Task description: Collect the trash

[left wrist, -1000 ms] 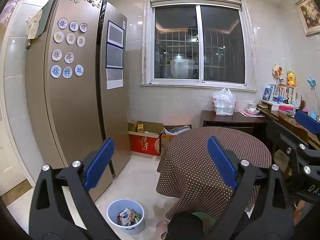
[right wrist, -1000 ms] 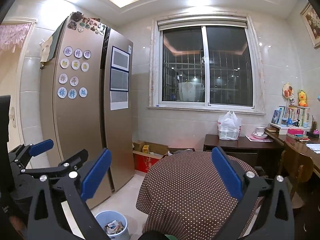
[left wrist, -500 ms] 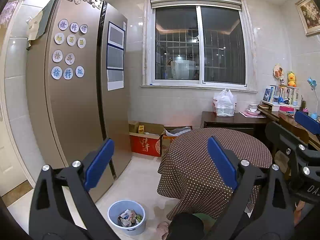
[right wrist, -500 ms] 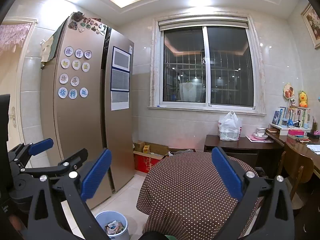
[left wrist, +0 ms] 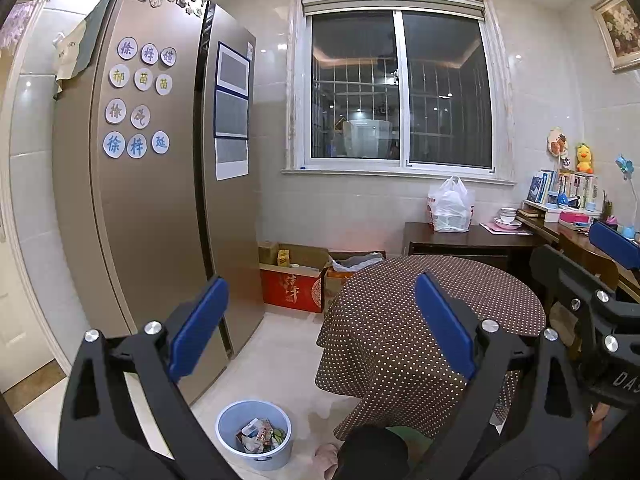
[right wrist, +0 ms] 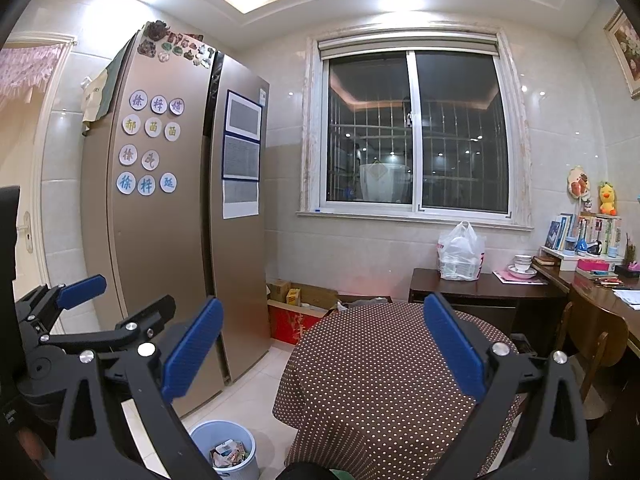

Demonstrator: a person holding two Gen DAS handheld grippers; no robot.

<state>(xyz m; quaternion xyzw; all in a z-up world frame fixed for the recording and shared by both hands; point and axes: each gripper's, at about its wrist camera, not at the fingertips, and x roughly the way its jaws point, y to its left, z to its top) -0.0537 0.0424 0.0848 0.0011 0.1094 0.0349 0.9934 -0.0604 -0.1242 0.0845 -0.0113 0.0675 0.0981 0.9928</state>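
Note:
A pale blue trash bin [left wrist: 254, 434] stands on the floor at the lower left of the round table, with wrappers and scraps inside; it also shows in the right wrist view [right wrist: 226, 449]. My left gripper [left wrist: 320, 320] is open and empty, held high above the floor and table. My right gripper [right wrist: 322, 344] is open and empty too, at a similar height. The left gripper also shows at the left edge of the right wrist view [right wrist: 116, 300]. The right gripper's fingers [left wrist: 616, 240] show at the right edge of the left wrist view.
A round table [left wrist: 440, 312] with a brown dotted cloth is ahead. A tall fridge [left wrist: 152, 200] stands left. Cardboard boxes [left wrist: 296, 276] sit by the wall. A dark desk [left wrist: 468, 240] holds a white plastic bag [left wrist: 450, 206]. A wooden chair [right wrist: 592, 336] is right.
Both views have drifted very slightly; the bin sits a touch lower in the left wrist view. Both grippers stay open and empty.

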